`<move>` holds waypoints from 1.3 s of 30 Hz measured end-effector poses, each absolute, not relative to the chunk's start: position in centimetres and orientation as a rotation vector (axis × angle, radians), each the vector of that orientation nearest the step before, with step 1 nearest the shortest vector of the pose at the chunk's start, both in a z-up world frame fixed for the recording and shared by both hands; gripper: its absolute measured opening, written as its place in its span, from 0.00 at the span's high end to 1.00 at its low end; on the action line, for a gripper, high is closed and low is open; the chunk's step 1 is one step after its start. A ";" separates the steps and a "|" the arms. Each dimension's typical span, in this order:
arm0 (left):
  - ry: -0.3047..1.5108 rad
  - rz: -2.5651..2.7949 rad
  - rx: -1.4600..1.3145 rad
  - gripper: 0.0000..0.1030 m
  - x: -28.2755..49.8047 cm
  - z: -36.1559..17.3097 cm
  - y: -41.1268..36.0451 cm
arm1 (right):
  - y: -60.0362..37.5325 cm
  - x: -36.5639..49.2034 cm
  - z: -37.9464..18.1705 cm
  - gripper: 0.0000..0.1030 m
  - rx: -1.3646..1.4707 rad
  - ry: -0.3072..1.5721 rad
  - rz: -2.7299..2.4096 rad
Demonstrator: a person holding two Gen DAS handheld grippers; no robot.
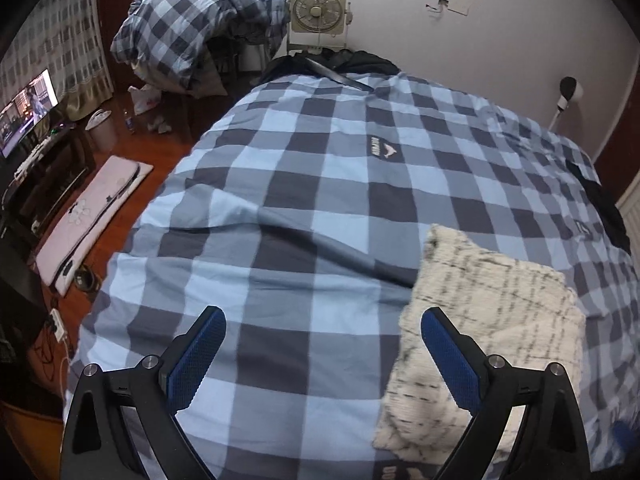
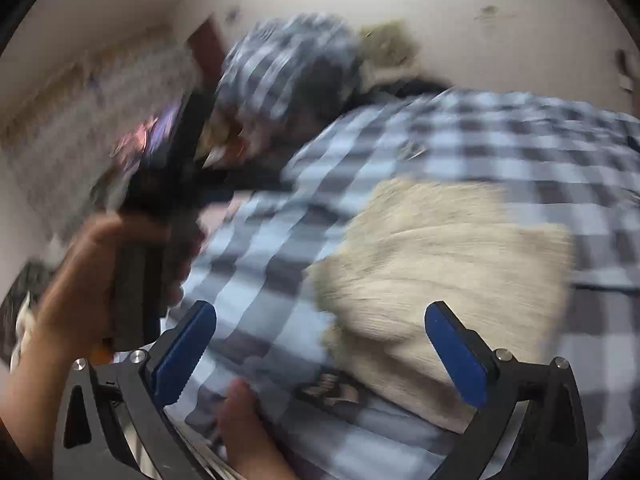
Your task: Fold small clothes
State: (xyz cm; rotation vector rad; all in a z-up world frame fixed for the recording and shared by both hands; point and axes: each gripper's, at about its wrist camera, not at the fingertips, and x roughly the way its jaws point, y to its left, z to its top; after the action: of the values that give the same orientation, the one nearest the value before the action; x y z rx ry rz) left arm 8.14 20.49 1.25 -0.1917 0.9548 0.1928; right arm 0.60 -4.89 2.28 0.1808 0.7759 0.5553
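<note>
A cream knitted garment (image 1: 492,320) with dark flecks lies folded on the blue checked bed cover (image 1: 320,184). In the left wrist view my left gripper (image 1: 320,320) hangs open above the cover, the garment lying under its right finger and nothing between the pads. The right wrist view is blurred. There my right gripper (image 2: 320,312) stands wide open just in front of the garment (image 2: 440,248), whose near edge lies between the fingers without being pinched. A hand (image 2: 80,280) holds the left gripper's handle at the left.
A heap of checked bedding (image 1: 200,24) is piled beyond the bed's far left corner, beside a box fan (image 1: 318,10). Dark clothes (image 1: 608,208) lie at the bed's right edge. A lit screen (image 1: 28,108) and a pink mat (image 1: 92,216) are on the floor side.
</note>
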 end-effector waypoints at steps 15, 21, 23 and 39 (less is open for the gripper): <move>0.948 0.008 -0.092 0.04 9.6 -2.0 12.2 | -4.4 2.3 -6.5 0.01 -0.398 1.044 0.068; 1.068 -0.058 -0.057 0.02 10.0 -4.2 10.2 | -9.9 2.6 -6.1 0.01 -0.212 1.182 -0.027; 1.095 -0.096 -0.035 0.02 9.6 -4.6 9.4 | -11.7 2.4 -6.7 0.01 -0.134 1.274 -0.055; 1.208 0.026 0.134 0.00 8.7 -7.2 8.6 | -10.3 4.5 -0.1 0.01 0.137 1.101 0.031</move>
State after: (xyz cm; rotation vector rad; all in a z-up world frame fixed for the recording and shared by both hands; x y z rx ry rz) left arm 8.73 8.61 -7.15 0.1339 1.2080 0.0263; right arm 4.47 -10.28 -0.15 0.1365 1.1014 0.0312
